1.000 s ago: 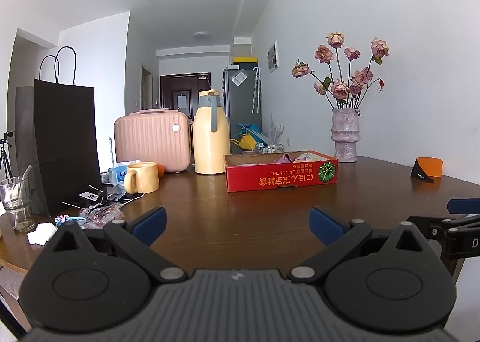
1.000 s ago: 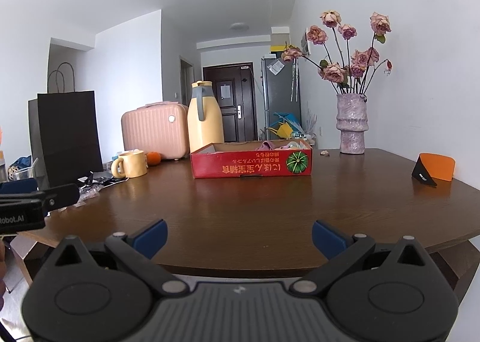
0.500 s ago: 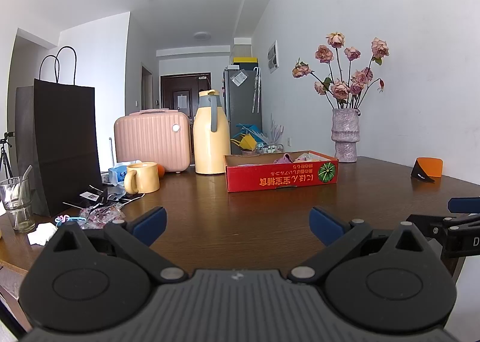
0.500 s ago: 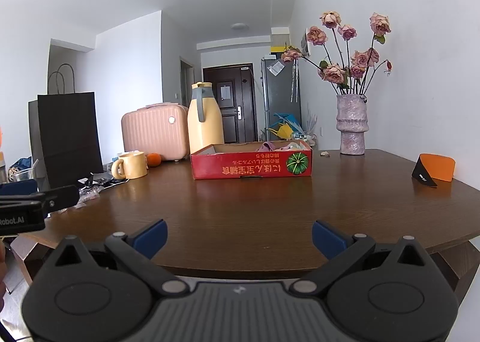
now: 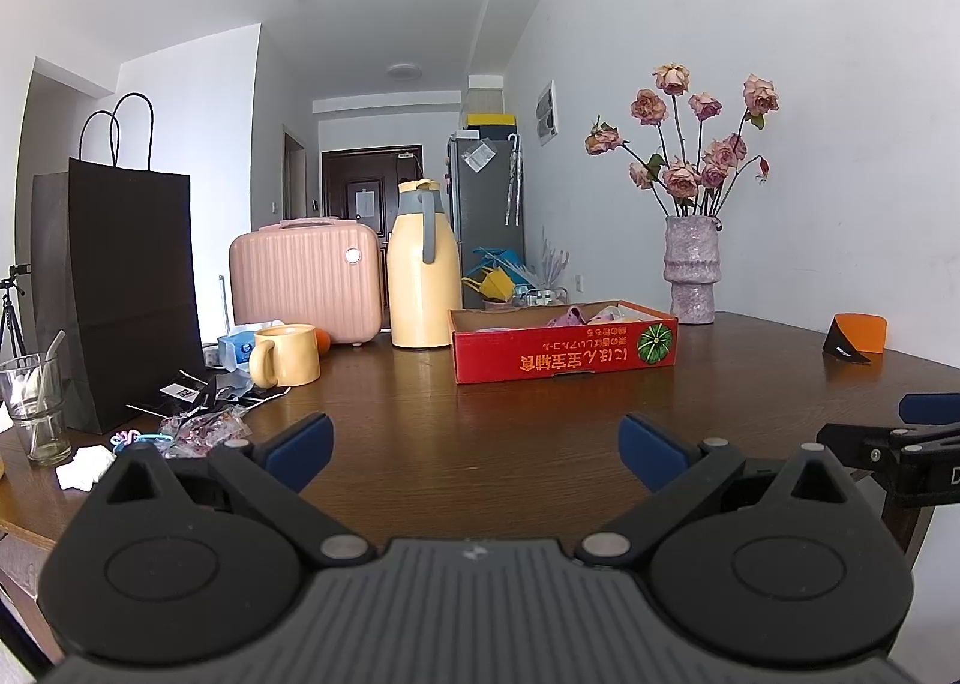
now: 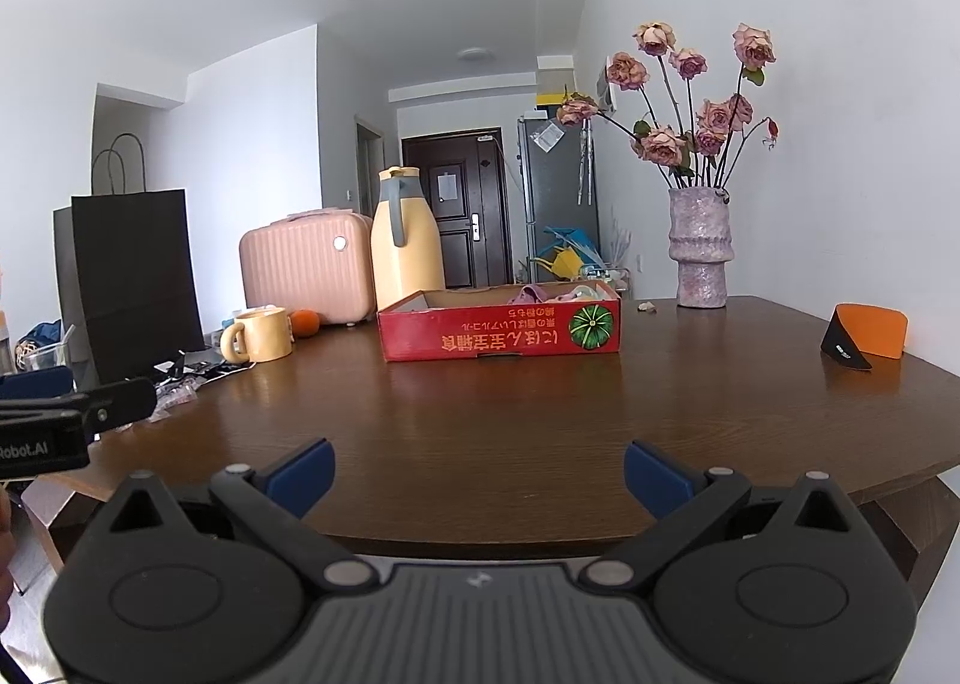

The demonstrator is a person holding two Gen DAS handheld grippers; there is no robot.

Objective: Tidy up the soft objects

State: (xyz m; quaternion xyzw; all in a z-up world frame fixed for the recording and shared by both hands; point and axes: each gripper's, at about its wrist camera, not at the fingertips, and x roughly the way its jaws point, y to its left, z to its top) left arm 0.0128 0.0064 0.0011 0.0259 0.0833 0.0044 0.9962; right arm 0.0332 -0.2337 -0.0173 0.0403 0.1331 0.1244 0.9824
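A shallow red cardboard box [image 5: 564, 351] [image 6: 501, 333] sits in the middle of the dark wooden table [image 5: 480, 432]. Soft pink and pale items [image 5: 585, 317] [image 6: 549, 293] poke above its rim at the right end. My left gripper [image 5: 474, 453] is open and empty, low over the table's near edge, well short of the box. My right gripper [image 6: 480, 474] is open and empty, just off the table's front edge. Each gripper shows at the side of the other's view.
A yellow jug [image 5: 420, 270], pink case [image 5: 306, 279], yellow mug [image 5: 288, 354] and black paper bag [image 5: 129, 294] stand back left. A glass [image 5: 33, 405] and small clutter [image 5: 198, 420] lie left. A vase of roses [image 5: 690, 270] and an orange item [image 5: 855, 336] stand right.
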